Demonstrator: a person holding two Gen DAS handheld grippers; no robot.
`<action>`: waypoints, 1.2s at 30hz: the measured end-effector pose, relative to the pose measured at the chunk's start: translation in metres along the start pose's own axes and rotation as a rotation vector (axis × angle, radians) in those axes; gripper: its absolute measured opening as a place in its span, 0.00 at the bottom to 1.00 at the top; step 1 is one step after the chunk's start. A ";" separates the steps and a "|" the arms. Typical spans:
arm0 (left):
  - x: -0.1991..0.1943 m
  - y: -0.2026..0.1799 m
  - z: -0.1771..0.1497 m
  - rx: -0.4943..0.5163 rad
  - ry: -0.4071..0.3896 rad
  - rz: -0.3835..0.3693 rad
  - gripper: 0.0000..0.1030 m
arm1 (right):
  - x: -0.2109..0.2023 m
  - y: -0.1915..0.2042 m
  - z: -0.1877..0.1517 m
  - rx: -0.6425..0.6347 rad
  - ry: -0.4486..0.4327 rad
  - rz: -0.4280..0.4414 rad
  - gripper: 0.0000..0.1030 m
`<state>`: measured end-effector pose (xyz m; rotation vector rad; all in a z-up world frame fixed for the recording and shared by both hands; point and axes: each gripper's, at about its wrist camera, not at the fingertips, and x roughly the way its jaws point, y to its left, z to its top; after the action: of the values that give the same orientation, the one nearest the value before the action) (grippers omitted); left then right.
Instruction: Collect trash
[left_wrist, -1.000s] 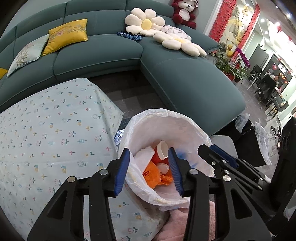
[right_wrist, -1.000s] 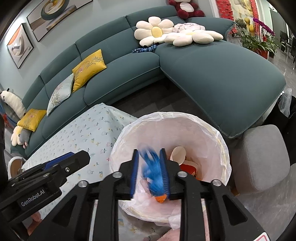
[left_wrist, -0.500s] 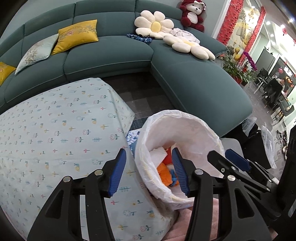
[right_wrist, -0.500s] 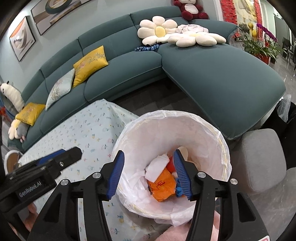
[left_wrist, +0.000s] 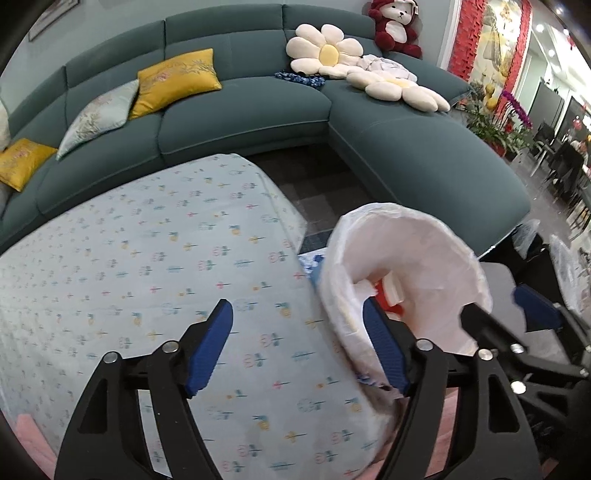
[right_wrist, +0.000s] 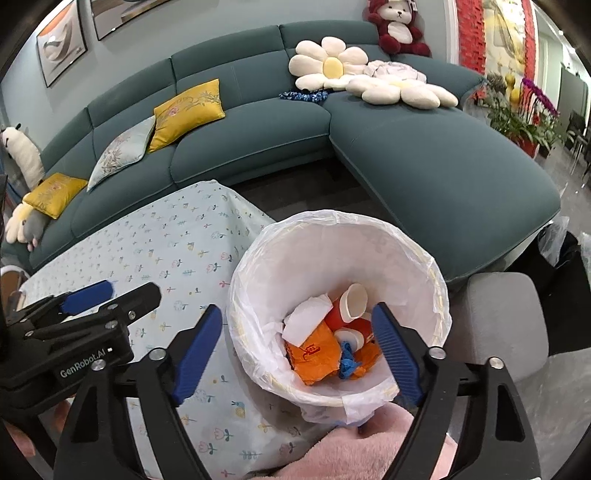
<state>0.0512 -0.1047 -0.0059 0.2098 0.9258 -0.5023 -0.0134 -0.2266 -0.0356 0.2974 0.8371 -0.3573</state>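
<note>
- Two grippers hang over the table's corner and the bin; both stand apart and empty, their jaws having just been opening, with nothing pressed between the pads.
- Right gripper (right_wrist: 297, 349): the bin (right_wrist: 428, 266) lies dead ahead at 12 o'clock, its mouth tilted toward the camera. Inside it lie an orange wrapper (right_wrist: 314, 350), red cups (right_wrist: 349, 308), a white tissue (right_wrist: 304, 319) and a blue scrap (right_wrist: 347, 360).
- Left gripper (left_wrist: 297, 347): the bin sits off at 2 o'clock; the flowered tablecloth (left_wrist: 147, 258) fills 9 to 12 o'clock and shows no trash.
- Judgement: the right hand is nearer the bin, the left nearer the table, so any next pick falls to the left.
</note>
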 end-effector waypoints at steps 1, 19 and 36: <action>0.000 0.002 -0.001 0.002 -0.001 0.008 0.68 | -0.001 0.001 -0.001 -0.002 -0.001 -0.004 0.82; -0.004 0.008 -0.023 -0.039 -0.007 0.054 0.85 | -0.002 0.000 -0.018 -0.038 0.015 -0.084 0.93; -0.007 0.005 -0.029 -0.035 -0.010 0.100 0.86 | -0.004 -0.002 -0.029 -0.038 0.005 -0.114 0.93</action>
<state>0.0296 -0.0866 -0.0177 0.2206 0.9093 -0.3948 -0.0363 -0.2155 -0.0513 0.2160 0.8668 -0.4466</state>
